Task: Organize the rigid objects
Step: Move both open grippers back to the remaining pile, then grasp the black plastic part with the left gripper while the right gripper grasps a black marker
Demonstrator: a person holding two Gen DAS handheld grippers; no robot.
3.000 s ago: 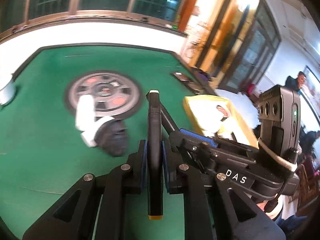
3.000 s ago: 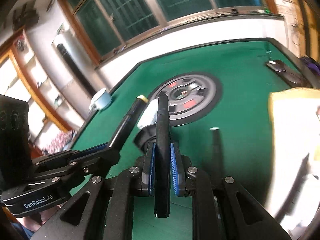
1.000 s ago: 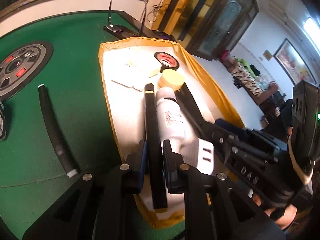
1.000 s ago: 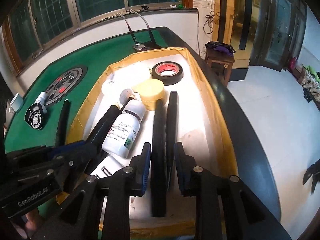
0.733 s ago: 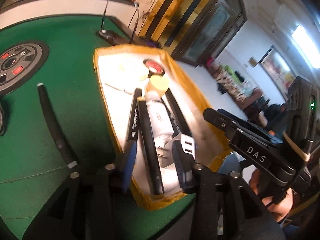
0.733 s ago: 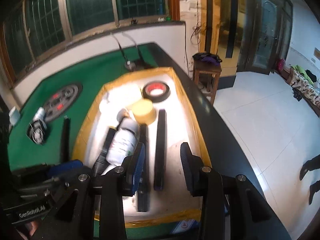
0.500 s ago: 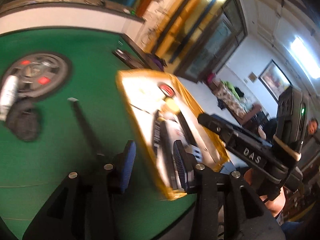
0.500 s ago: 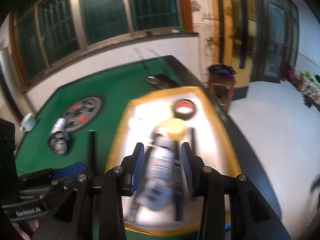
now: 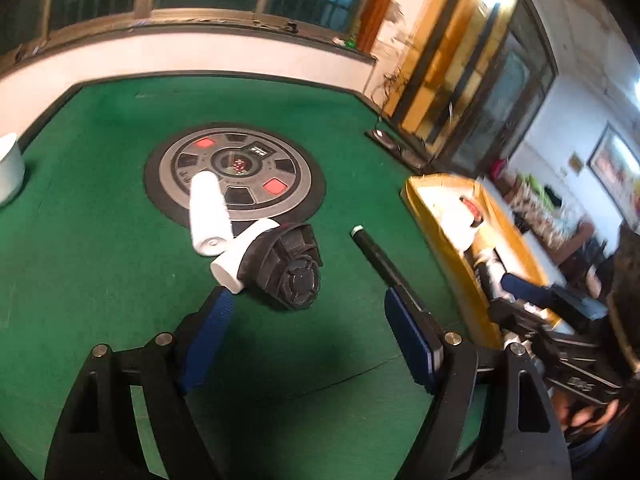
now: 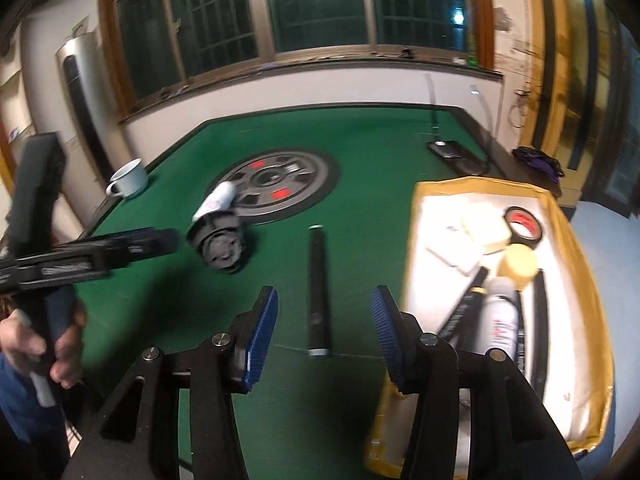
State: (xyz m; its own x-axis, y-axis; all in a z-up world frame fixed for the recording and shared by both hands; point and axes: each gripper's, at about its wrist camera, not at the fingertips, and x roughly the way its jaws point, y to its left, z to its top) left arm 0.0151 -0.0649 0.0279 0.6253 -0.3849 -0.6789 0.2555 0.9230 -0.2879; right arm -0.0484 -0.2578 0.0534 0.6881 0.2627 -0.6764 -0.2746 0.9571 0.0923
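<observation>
My left gripper (image 9: 308, 330) hangs over the green table, its jaws opening, nothing between them. Just beyond it lie a black round part with a white handle (image 9: 288, 274) and a white bottle (image 9: 209, 212). A black stick (image 10: 318, 292) lies on the felt, seen between the fingers of my right gripper (image 10: 322, 328), whose jaws are opening and do not touch it. The yellow-rimmed tray (image 10: 412, 220) to the right holds a red tape roll (image 10: 522, 222), a yellow lid (image 10: 520, 266), a white bottle (image 10: 500, 320) and black sticks.
A round wheel-like panel (image 9: 236, 176) is set into the table's middle. A white cup (image 10: 128, 182) stands at the far left edge. A dark flat device (image 10: 452, 150) with cables lies at the far right corner. A hand (image 10: 60, 348) grips the left gripper's handle.
Both grippers let go of the black sticks they had laid in the tray, opened their jaws, and swung left from the tray to over the green felt.
</observation>
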